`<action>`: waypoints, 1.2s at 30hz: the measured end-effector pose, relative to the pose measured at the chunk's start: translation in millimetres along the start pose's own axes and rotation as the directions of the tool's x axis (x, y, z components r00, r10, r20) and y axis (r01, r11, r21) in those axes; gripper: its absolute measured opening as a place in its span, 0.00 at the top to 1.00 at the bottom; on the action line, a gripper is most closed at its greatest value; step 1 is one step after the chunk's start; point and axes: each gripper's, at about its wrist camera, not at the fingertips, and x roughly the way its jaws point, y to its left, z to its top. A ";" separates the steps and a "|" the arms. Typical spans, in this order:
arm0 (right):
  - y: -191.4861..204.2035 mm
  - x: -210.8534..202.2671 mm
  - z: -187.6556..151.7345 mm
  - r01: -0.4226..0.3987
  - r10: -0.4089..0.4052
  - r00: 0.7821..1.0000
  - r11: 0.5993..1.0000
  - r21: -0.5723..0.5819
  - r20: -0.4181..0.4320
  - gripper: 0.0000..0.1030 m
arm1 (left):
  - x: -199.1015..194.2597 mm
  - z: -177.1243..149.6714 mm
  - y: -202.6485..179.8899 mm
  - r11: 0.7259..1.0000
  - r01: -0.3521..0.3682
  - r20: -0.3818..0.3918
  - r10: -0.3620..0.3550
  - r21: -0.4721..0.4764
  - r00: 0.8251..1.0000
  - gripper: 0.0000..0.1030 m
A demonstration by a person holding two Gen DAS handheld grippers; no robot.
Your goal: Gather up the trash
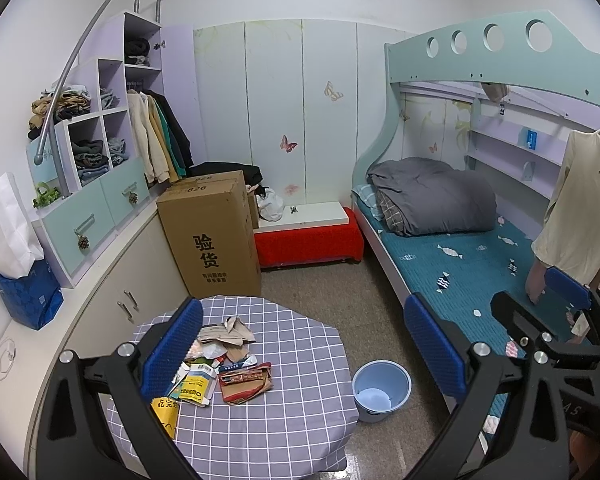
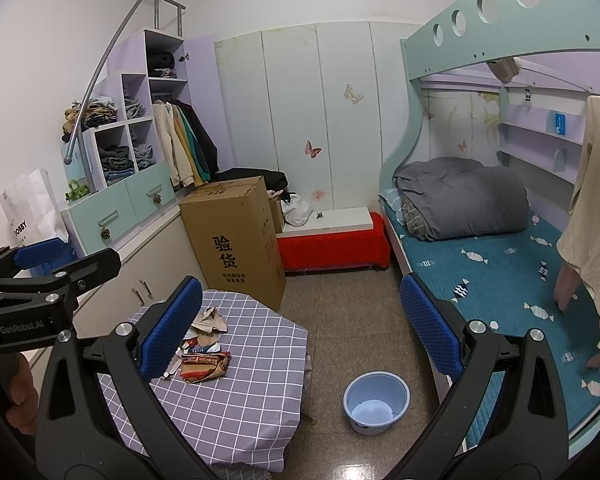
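While the left hand-held gripper (image 1: 304,344) hung above the table (image 1: 284,412) with its blue fingers (image 1: 172,352) spread wide and nothing between them, the trash (image 1: 224,360) lay heaped on the checked cloth just ahead of and below its left finger. That heap was torn brown card, crumpled wrappers, a flattened small box and a yellow packet (image 1: 166,414) at the near edge, all of it judged light, thin and crushable. A red-brown wrapper (image 1: 246,386) sat nearest the middle of the gap; its puckered upper edge looked the best place to pinch, since flat sheets would slide on the cloth. A blue bucket (image 1: 382,390) stood on the floor to the right of the table, below the right finger, and looked empty. The other device showed at far right, over the bed.

From the right wrist, the right hand-held gripper (image 2: 300,328) was likewise wide open and held nothing. The trash (image 2: 204,348) lay beside its left finger (image 2: 172,328), partly hidden by it, and the blue bucket (image 2: 376,400) sat lower, between the fingers. Loose scraps would likely scatter if swept, so a raised fold seemed the safer hold
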 end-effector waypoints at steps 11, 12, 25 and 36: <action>-5.7 3.0 -0.4 -0.009 0.009 1.000 1.000 0.027 -0.004 0.06 | 5.6 -0.4 -3.9 1.000 -0.002 -0.010 0.003 0.006 1.000 0.04; -6.7 3.4 -0.2 -0.014 0.014 1.000 0.999 0.029 -0.006 0.06 | 6.5 0.0 -4.8 1.000 -0.003 -0.012 0.003 0.007 1.000 0.04; -24.9 21.1 1.9 -0.061 0.063 0.998 0.996 0.060 -0.032 0.06 | 26.7 2.3 -16.7 1.000 -0.030 -0.051 0.030 0.000 0.998 0.04; -48.9 58.0 -6.2 -0.101 0.108 0.981 0.994 0.051 -0.160 0.06 | 62.2 -8.9 -32.3 0.998 -0.048 -0.137 0.041 -0.049 0.990 0.04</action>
